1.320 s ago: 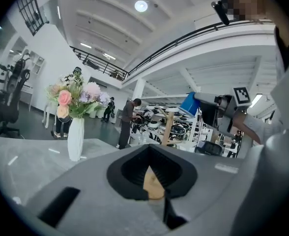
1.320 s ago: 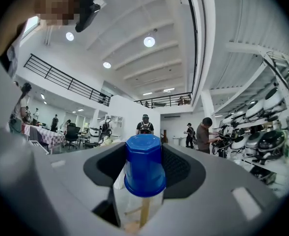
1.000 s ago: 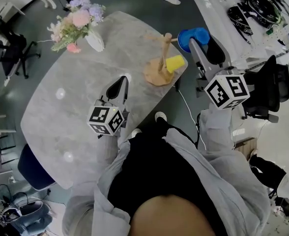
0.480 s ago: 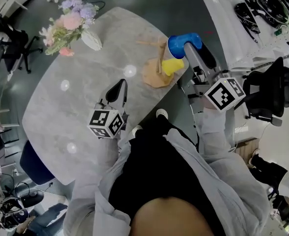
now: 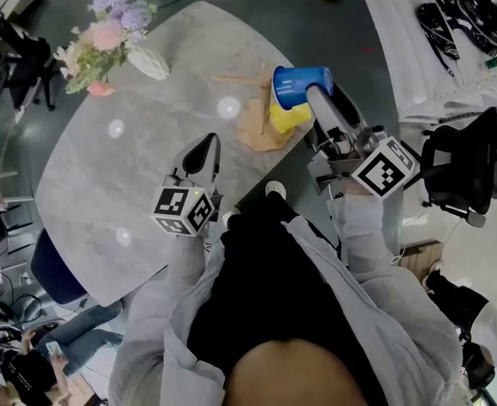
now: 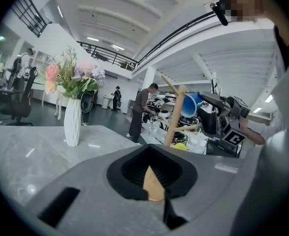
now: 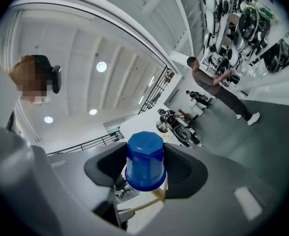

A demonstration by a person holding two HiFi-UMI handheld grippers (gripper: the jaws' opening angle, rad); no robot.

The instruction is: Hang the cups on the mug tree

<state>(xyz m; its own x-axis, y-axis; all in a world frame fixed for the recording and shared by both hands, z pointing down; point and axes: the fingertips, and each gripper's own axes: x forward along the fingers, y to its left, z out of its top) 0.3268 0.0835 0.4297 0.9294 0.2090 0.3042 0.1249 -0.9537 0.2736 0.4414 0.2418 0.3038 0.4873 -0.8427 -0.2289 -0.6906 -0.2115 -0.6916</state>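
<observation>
1. Table (image 5: 130, 184): grey stone-look top, polished, mirroring lamp spots
2. Mug tree (image 5: 253, 129): pale bare wood, matt
3. Blue cup (image 5: 302, 84) and yellow cup (image 5: 291, 118): smooth plastic, slight sheen
4. Vase (image 5: 150, 62): white, smooth, ceramic-looking
5. Sleeves (image 5: 363, 244): light grey cloth, soft and creased

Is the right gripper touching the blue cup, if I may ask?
Touching: in the right gripper view, the right gripper clamps the blue cup on both sides.

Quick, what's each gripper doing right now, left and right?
Left gripper: closed, holding nothing.
Right gripper: closed on the blue cup.
</observation>
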